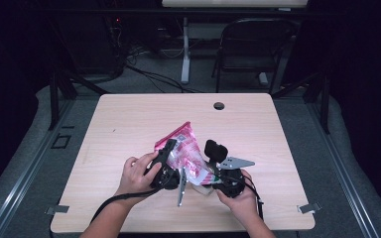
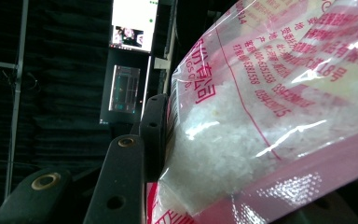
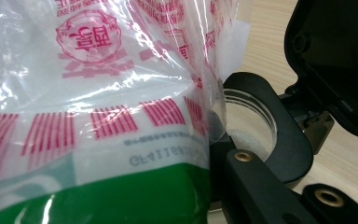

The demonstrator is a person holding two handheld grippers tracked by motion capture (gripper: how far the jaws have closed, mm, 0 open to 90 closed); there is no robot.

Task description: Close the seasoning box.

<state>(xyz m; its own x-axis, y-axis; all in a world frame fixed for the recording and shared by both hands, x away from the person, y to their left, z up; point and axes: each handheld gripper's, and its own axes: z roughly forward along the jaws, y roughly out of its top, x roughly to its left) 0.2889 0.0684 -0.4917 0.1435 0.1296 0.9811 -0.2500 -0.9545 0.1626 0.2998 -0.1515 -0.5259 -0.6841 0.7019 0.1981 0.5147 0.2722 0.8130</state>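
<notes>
Step in hand: I am tipping a bag [image 1: 186,153] of white grains over a small jar [image 3: 254,128], pouring its contents in, as I judge it.
Bag: it is hanging tilted above the near middle of the table [image 1: 129,124], between my two hands, its pink printed top pointing away and up.
Left gripper [image 1: 167,148]: I am clamping the bag with it; in the left gripper view one black jaw is pressing flat against the plastic with the grains bulging beside it.
Right gripper [image 1: 217,173]: I am holding the jar in it, the jaws closed around the jar's clear body just below the rim.
Jar: its black flip lid [image 3: 335,60] is standing open, and a little white heap is lying inside.
Bag and jar: the bag's lower corner is hanging just at the jar's rim; whether grains are falling right now I cannot tell.
Next move: I am thinking it calls for keeping the corner over the mouth and raising the bag's far end slowly, so nothing spills on the table.
</notes>
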